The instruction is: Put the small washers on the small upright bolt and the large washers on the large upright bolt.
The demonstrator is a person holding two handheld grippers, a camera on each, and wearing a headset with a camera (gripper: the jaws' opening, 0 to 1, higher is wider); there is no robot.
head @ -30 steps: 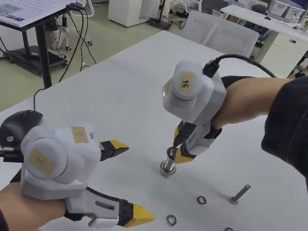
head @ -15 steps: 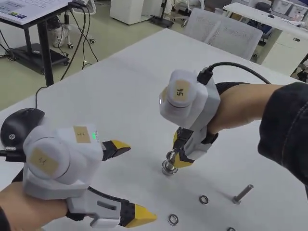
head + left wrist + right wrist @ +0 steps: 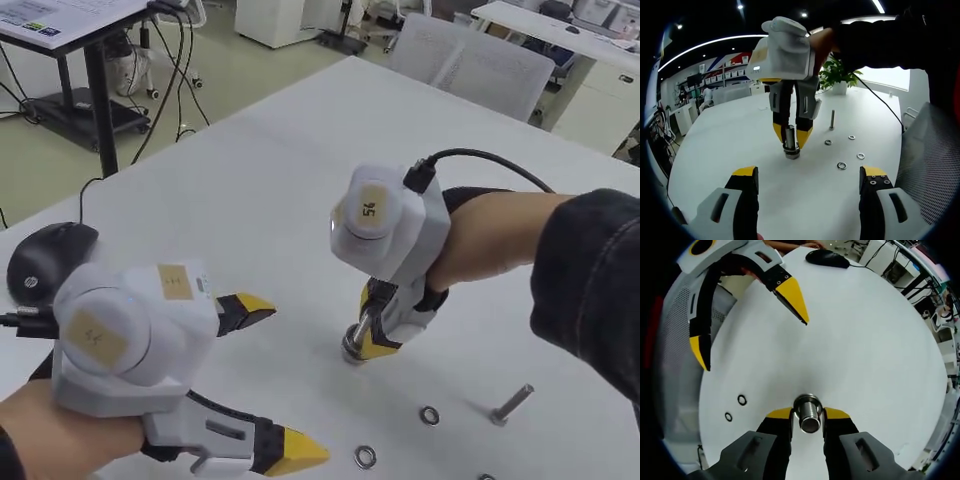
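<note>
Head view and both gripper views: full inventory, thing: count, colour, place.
table: 1, white, under everything
big bolt: 1, steel, upright mid-table
small bolt: 1, steel, upright, right of big bolt
washers: 4 loose, steel, flat near small bolt
mouse: 1, black, table's left edge
chair: 1, grey mesh, table's far end
left gripper: 1, white with yellow tips, open, empty
right gripper: 1, white with yellow tips, jaws flank big bolt, grip unclear

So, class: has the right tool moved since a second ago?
Yes. The right tool has come down along the large upright bolt, toward its base on the table; its jaws now straddle the shaft.
</note>
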